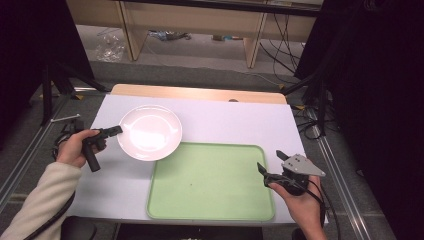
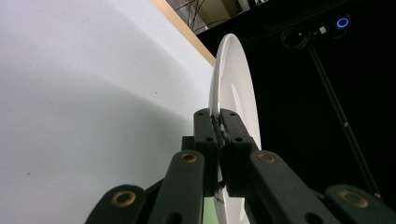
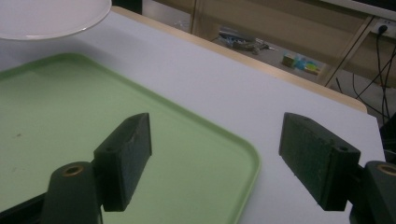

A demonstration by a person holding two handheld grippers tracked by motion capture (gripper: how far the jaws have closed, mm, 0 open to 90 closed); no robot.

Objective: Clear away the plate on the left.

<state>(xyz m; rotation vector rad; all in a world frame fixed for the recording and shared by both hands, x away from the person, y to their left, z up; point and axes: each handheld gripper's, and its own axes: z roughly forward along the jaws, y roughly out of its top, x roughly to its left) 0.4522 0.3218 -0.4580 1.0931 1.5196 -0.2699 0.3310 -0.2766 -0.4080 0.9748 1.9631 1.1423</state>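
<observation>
A white round plate [image 1: 151, 132] is at the table's left middle, its near edge over the far left corner of a green tray [image 1: 210, 182]. My left gripper [image 1: 119, 130] is shut on the plate's left rim; in the left gripper view the two jaws [image 2: 219, 123] pinch the thin rim of the plate [image 2: 233, 79], seen edge-on. My right gripper [image 1: 270, 160] stands open by the tray's right edge, nothing between its jaws. In the right gripper view its gripper [image 3: 215, 149] hovers over the corner of the tray [image 3: 70, 116], and the plate [image 3: 46, 14] appears at the top left.
The white table top [image 1: 225, 122] has a wooden strip [image 1: 200, 93] along its far edge. Beyond it are wooden shelf legs [image 1: 255, 40], cables and a black stand [image 1: 50, 90] on the floor. The tray holds nothing.
</observation>
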